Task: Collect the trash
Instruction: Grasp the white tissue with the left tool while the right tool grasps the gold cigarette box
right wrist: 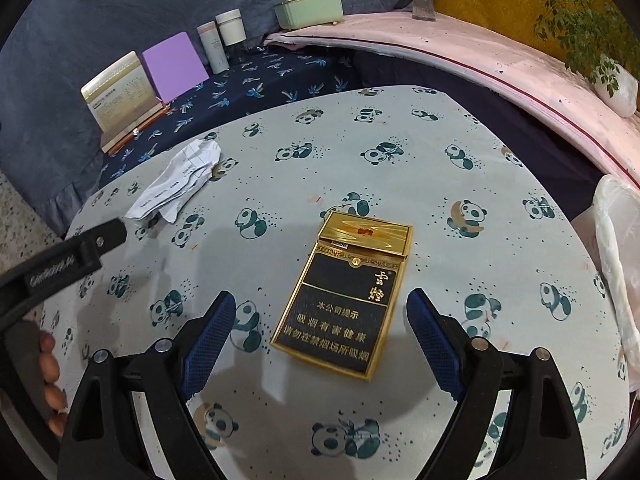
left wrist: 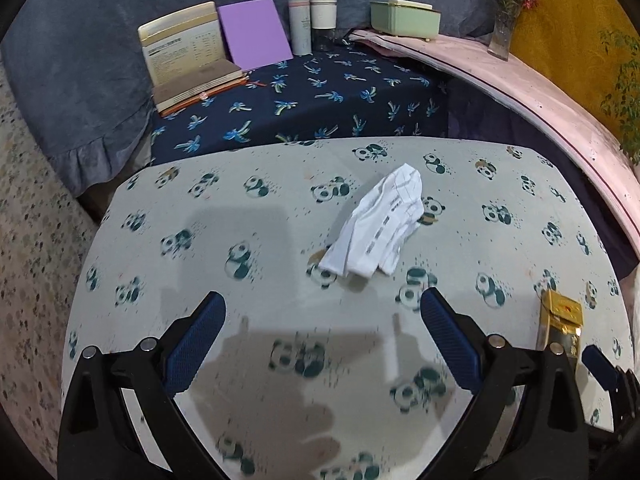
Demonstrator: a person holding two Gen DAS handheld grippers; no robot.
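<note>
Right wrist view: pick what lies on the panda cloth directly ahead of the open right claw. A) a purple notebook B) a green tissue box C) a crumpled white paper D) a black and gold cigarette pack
D: the black and gold cigarette pack lies flat on the panda cloth just ahead of the right claw, whose jaws stand wide apart and touch nothing.

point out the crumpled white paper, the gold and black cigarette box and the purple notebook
crumpled white printed paper (left wrist: 380, 224): left wrist view, middle of the wad
gold and black cigarette box (right wrist: 340, 300): right wrist view, black front face
flat purple notebook (left wrist: 256, 34): left wrist view, cover centre
</note>
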